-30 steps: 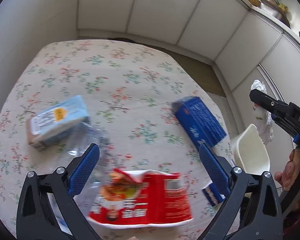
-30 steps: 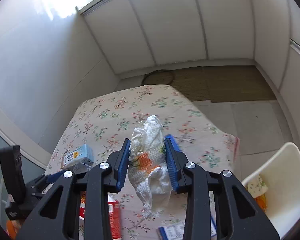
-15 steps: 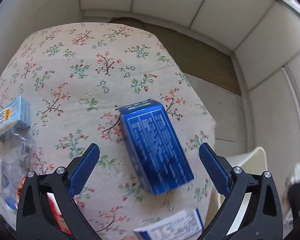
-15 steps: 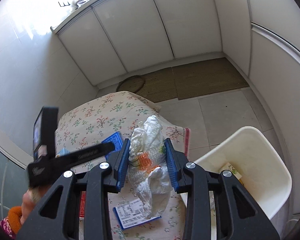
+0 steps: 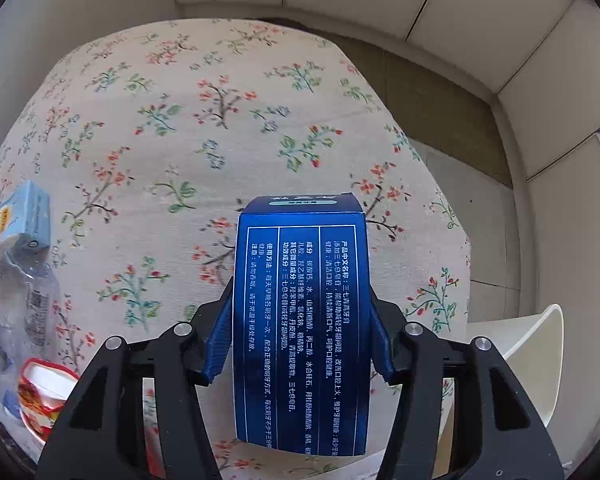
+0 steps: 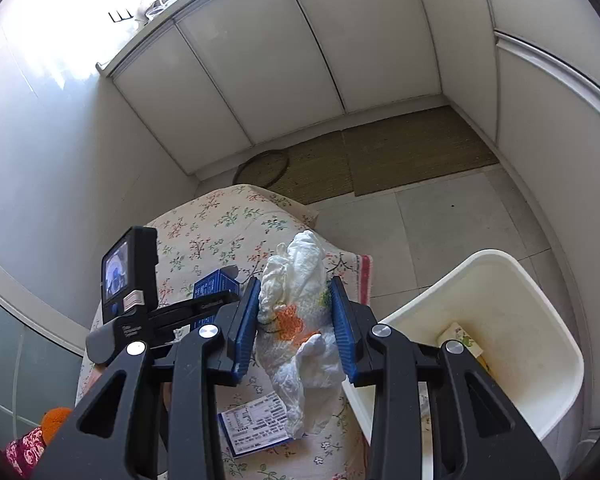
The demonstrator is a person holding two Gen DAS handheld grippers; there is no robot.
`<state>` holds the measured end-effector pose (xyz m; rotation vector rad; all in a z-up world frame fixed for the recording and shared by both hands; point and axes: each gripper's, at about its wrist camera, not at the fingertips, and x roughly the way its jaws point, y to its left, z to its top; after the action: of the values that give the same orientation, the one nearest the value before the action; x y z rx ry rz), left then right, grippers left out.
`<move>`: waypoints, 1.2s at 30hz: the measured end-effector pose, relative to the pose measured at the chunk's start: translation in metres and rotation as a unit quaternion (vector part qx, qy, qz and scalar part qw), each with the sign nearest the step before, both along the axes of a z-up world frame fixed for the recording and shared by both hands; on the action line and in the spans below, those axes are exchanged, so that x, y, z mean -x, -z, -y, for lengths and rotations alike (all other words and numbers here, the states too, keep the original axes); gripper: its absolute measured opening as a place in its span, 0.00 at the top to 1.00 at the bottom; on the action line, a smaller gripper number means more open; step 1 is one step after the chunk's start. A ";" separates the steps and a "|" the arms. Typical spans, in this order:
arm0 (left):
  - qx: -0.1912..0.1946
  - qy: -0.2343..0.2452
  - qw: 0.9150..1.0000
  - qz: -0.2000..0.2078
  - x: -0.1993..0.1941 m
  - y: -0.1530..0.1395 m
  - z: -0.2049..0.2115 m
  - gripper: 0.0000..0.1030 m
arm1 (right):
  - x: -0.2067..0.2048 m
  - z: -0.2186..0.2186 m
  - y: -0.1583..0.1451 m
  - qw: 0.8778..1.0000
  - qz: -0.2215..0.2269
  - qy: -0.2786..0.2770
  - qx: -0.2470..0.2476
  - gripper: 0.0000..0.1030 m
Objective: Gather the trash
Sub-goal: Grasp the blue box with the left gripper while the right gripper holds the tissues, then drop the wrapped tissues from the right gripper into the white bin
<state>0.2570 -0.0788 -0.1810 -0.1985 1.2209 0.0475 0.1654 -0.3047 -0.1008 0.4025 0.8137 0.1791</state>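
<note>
My left gripper (image 5: 300, 336) is shut on a dark blue box (image 5: 302, 320) with white print, over the floral tablecloth (image 5: 180, 120); the box also shows in the right wrist view (image 6: 214, 282). My right gripper (image 6: 296, 332) is shut on a crumpled white plastic wrapper (image 6: 300, 320) with orange marks, held above the table's right edge, just left of the white bin (image 6: 500, 320). The bin holds a scrap of packaging (image 6: 460, 338). The bin's rim also shows in the left wrist view (image 5: 540, 340).
On the table lie a light blue box (image 5: 16, 220), a clear plastic bottle (image 5: 28, 300), a red snack packet (image 5: 40, 396) and a small printed box (image 6: 256, 424). White cabinet fronts (image 6: 300, 60) and a brown floor mat (image 6: 380, 152) lie beyond.
My left gripper moved right over the blue box and closed on it. My right gripper carried the white wrapper further right, nearer the bin.
</note>
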 end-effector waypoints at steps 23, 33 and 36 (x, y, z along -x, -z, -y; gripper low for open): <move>0.018 0.048 0.970 0.237 0.101 -0.152 -0.005 0.48 | 0.043 0.001 -0.027 0.998 0.050 0.009 0.031 0.66; 0.022 0.096 0.955 0.281 0.128 -0.172 0.039 0.48 | 0.075 0.027 -0.047 0.986 0.078 0.087 0.115 0.66; 0.028 0.113 0.952 0.284 0.132 -0.173 0.057 0.48 | 0.085 0.038 -0.048 0.979 0.074 0.119 0.149 0.65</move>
<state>0.1247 -0.1360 -0.0076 -0.1076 0.6616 -0.2311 0.0809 -0.3423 -0.0532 0.1974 0.6263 -0.1350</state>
